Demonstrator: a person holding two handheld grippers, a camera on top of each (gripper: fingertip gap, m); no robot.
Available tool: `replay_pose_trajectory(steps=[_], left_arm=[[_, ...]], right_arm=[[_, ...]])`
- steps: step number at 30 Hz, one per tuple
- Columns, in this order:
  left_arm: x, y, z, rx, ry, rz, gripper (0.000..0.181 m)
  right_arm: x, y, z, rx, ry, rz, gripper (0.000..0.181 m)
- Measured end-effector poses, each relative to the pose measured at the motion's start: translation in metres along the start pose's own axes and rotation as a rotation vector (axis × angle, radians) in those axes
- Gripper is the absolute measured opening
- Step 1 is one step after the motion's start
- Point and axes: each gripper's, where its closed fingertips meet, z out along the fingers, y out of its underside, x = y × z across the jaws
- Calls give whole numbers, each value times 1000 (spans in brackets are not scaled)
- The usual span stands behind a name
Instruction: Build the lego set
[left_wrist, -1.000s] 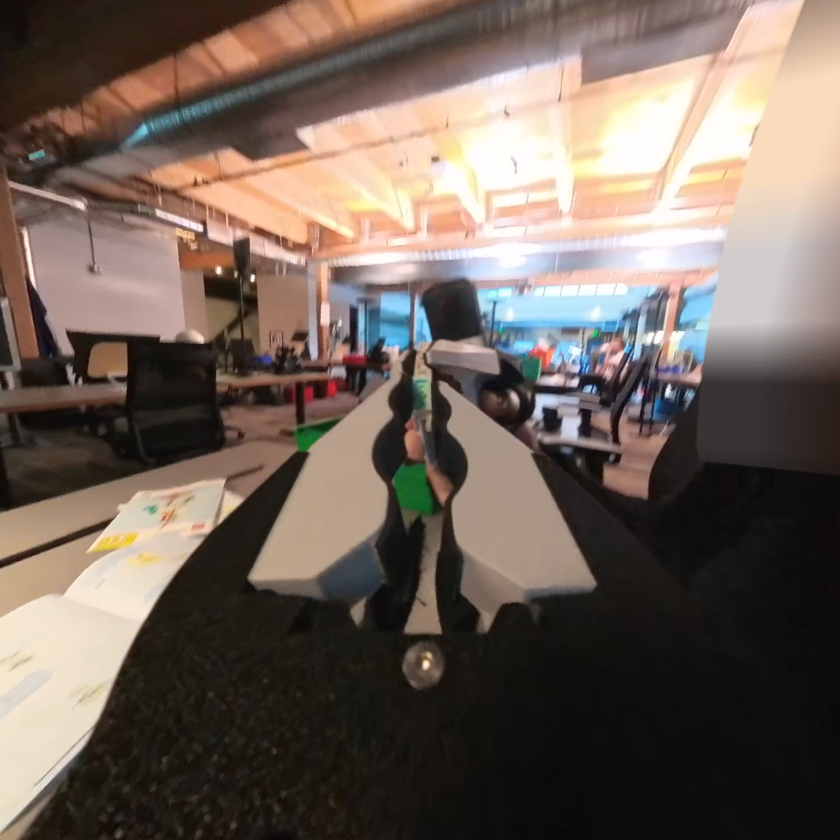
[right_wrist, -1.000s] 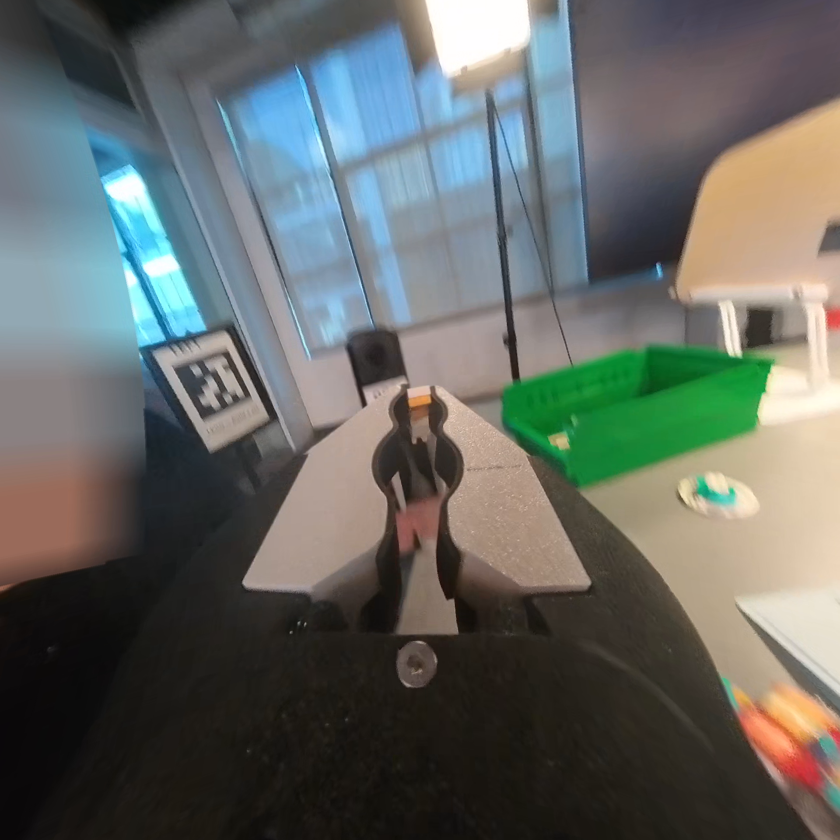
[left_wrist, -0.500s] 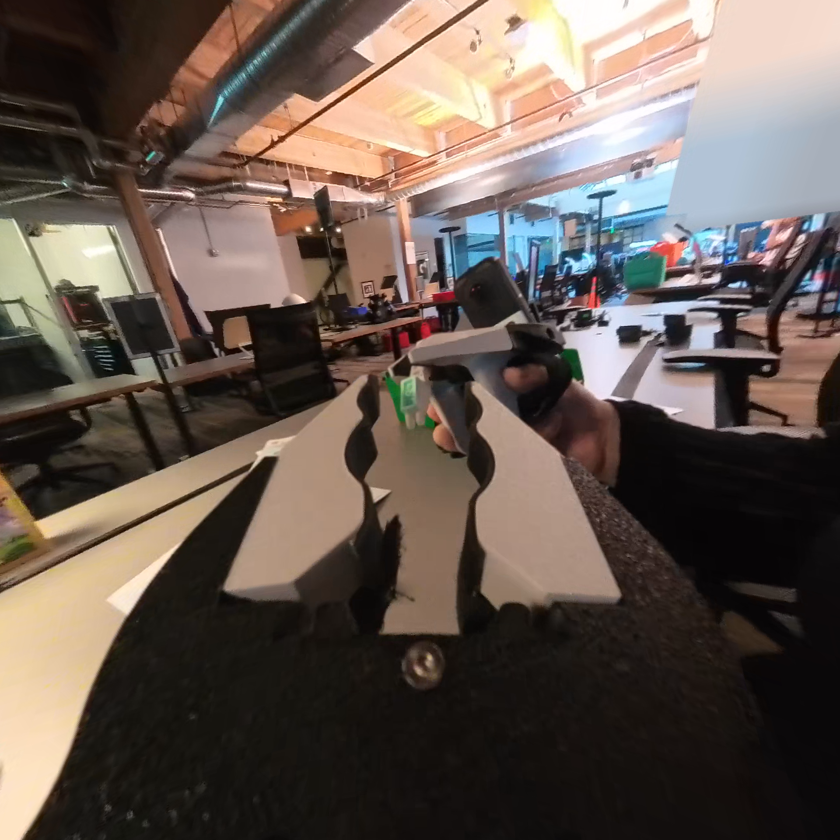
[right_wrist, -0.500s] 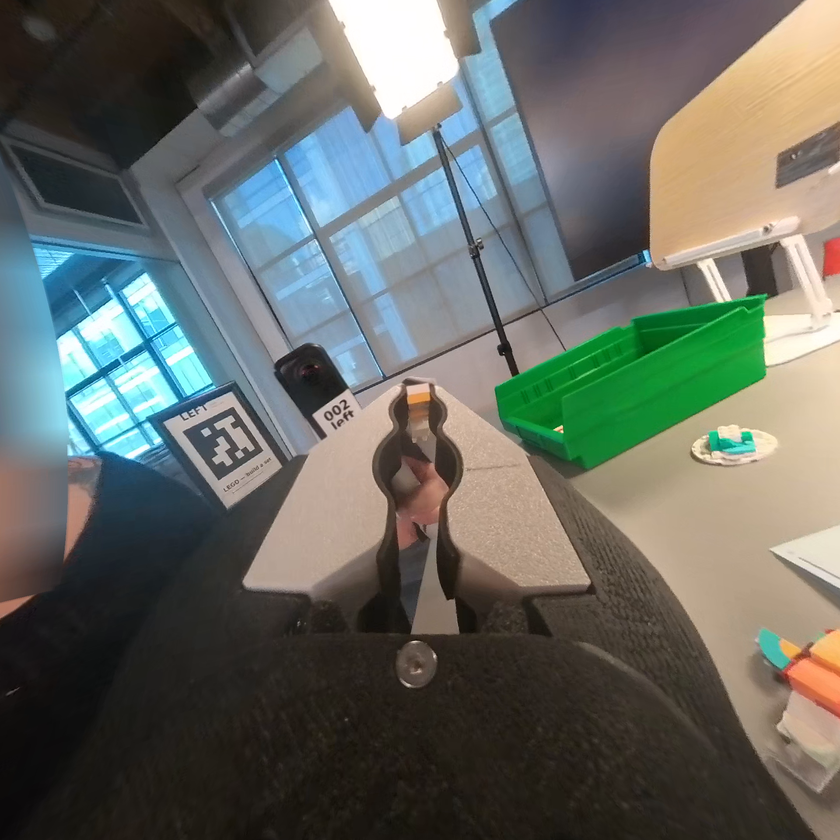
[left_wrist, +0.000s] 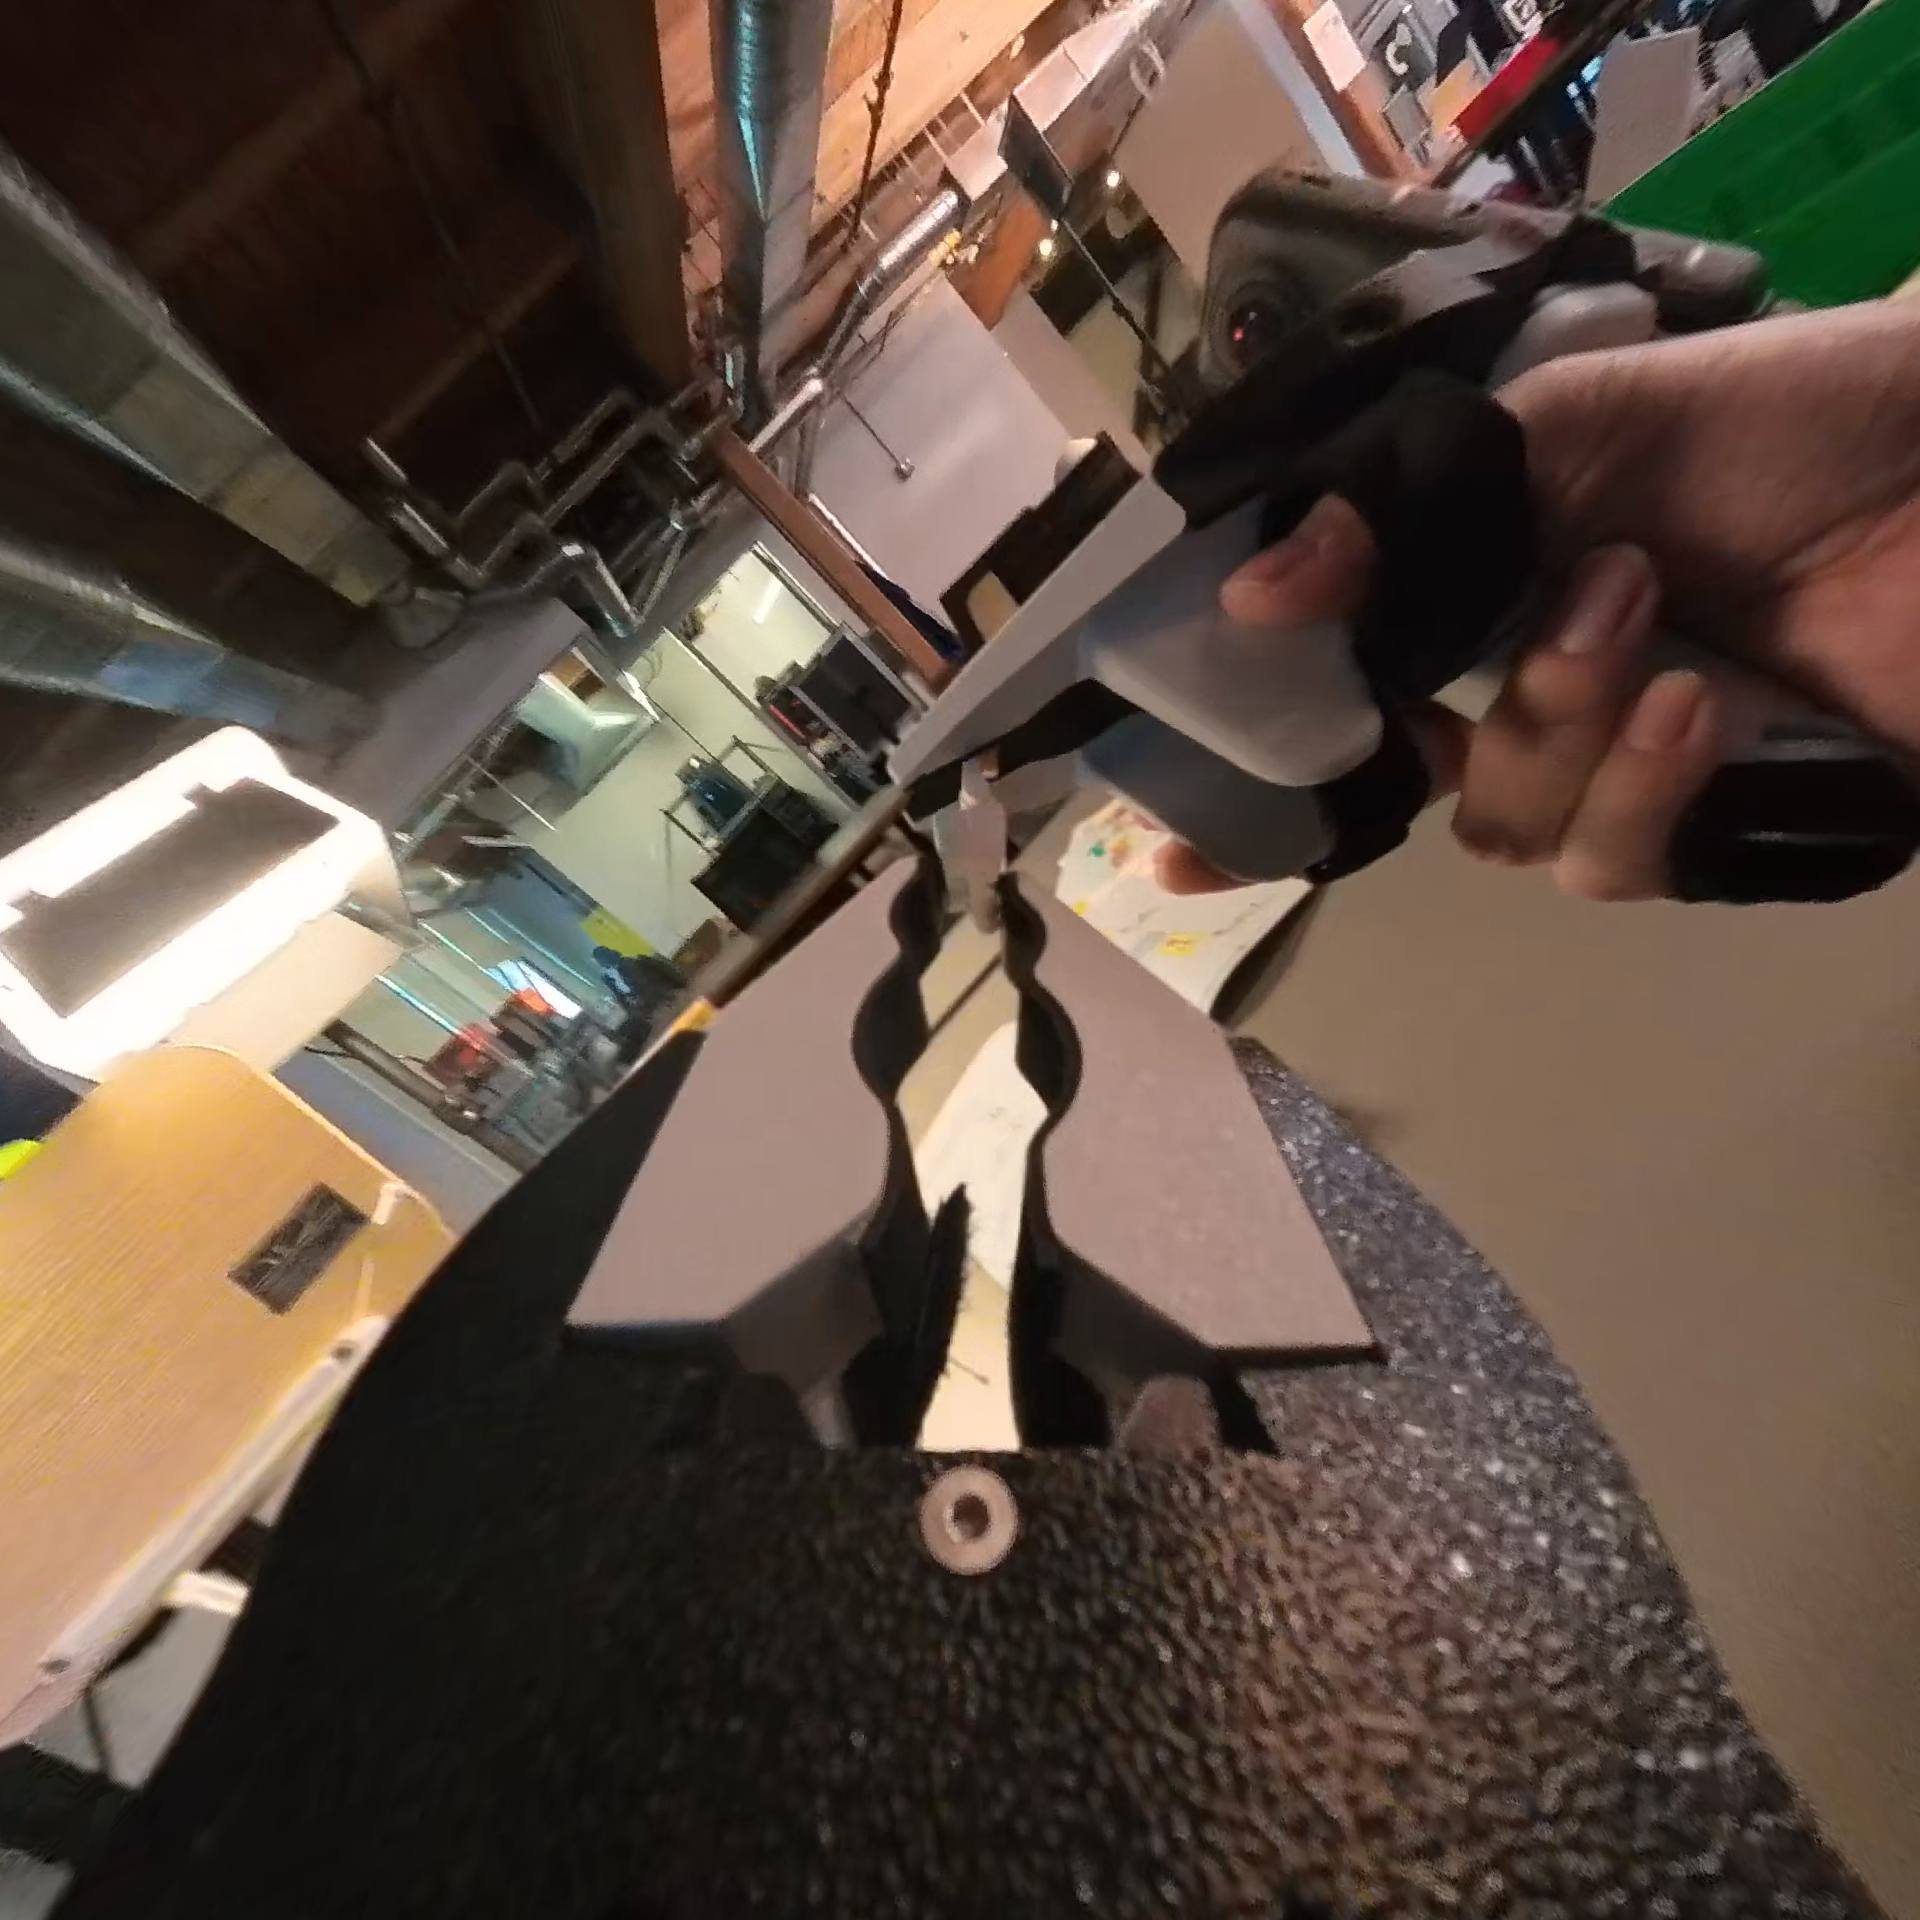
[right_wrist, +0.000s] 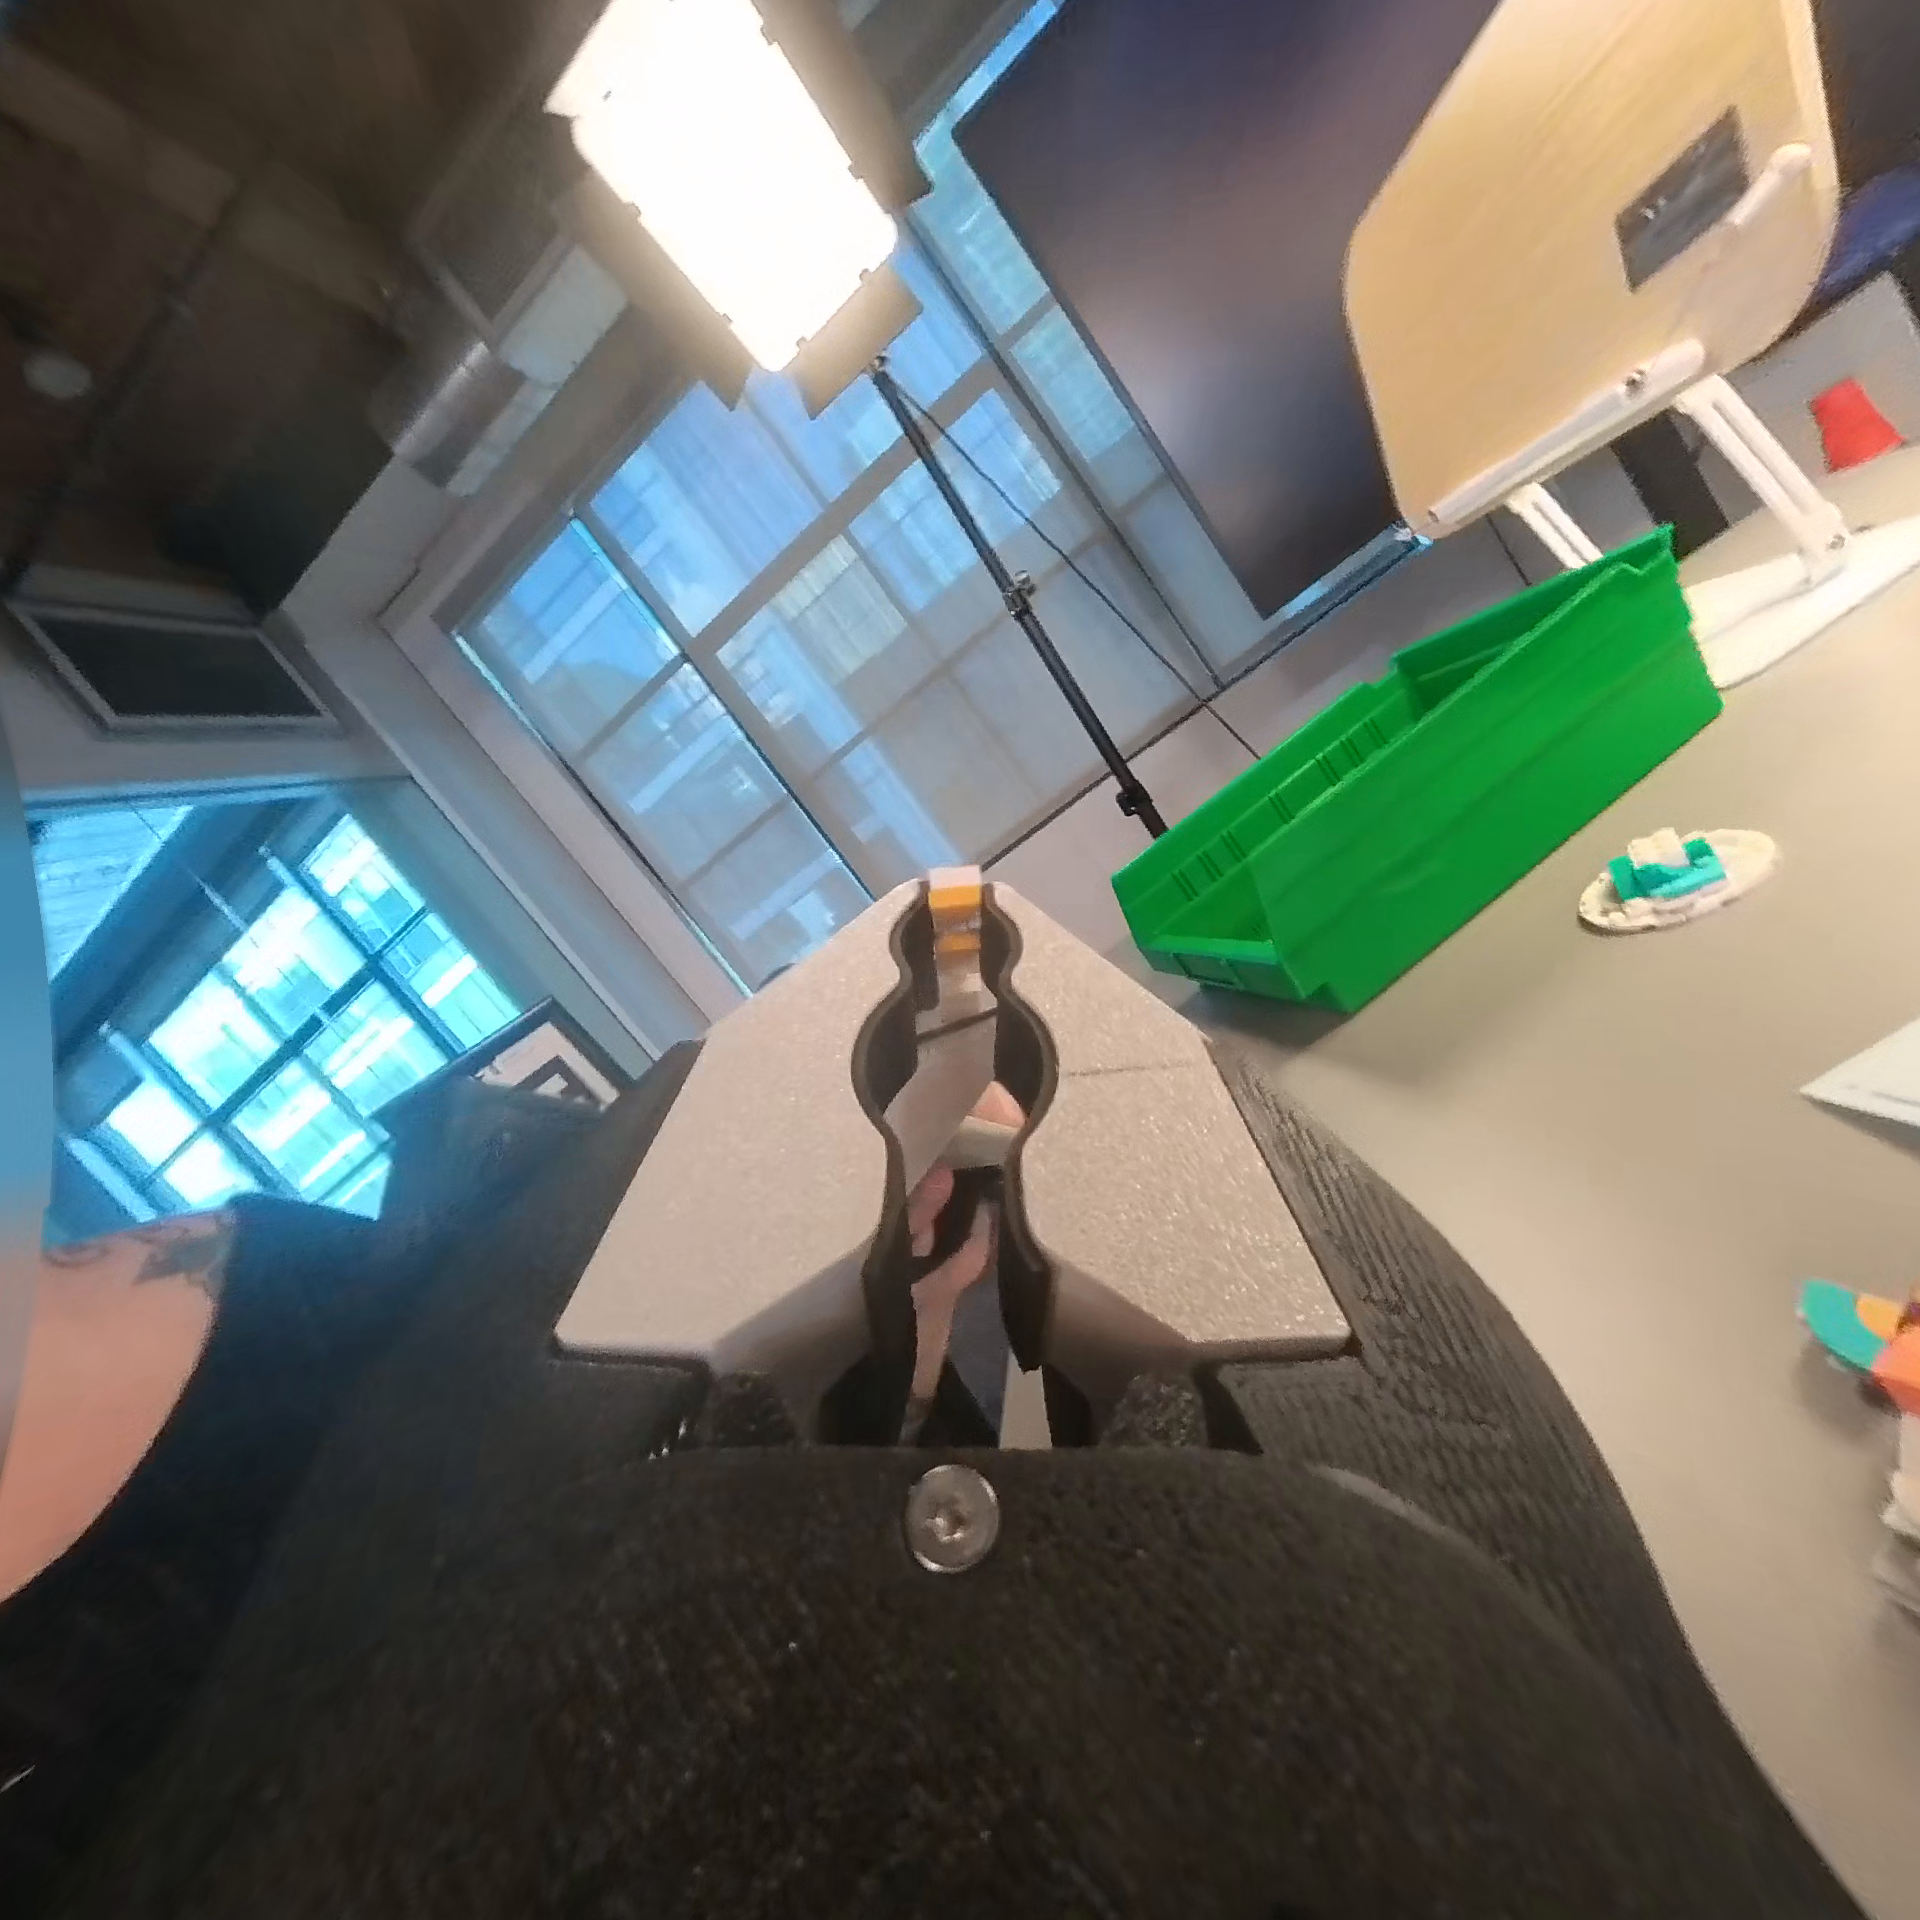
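My right gripper (right_wrist: 956, 914) is shut on a small orange-and-white lego piece (right_wrist: 956, 902) that sticks out past its fingertips. In the left wrist view a hand holds that gripper (left_wrist: 966, 774) at the upper right, tip to tip with my left gripper (left_wrist: 968, 883). The piece shows there as a pale sliver (left_wrist: 977, 852) that runs from the right gripper's tips down into the left gripper's tips. The left gripper's jaws are nearly closed on its lower end. Both grippers are in the air above the table (left_wrist: 1610, 1143). One left finger (right_wrist: 935, 1091) shows through the right gripper's gap.
A green bin (right_wrist: 1455, 821) stands on the table, with a small round white-and-teal build (right_wrist: 1673, 873) beside it. Loose coloured bricks (right_wrist: 1870, 1340) lie at the right edge. A wooden board on a white stand (right_wrist: 1590, 239) is behind. The instruction booklet (left_wrist: 1174, 914) lies below the grippers. Only a small space, under 4 cm, lies between the two pairs of fingers.
My left gripper opened wide half a second ago and has closed again on the piece that the right gripper kept holding. Both grippers have rolled, so the views are tilted.
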Motion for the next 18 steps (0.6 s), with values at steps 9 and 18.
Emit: replay_pose_trajectory(steps=[9,18], left_arm=[[10,62,5,-266,192,-329,8],[30,155,-27,-683,406,-767,9]], right_arm=[[66,-27,-45,58,449,-381,55],[91,-31,-92,-38,713,-1129,43]])
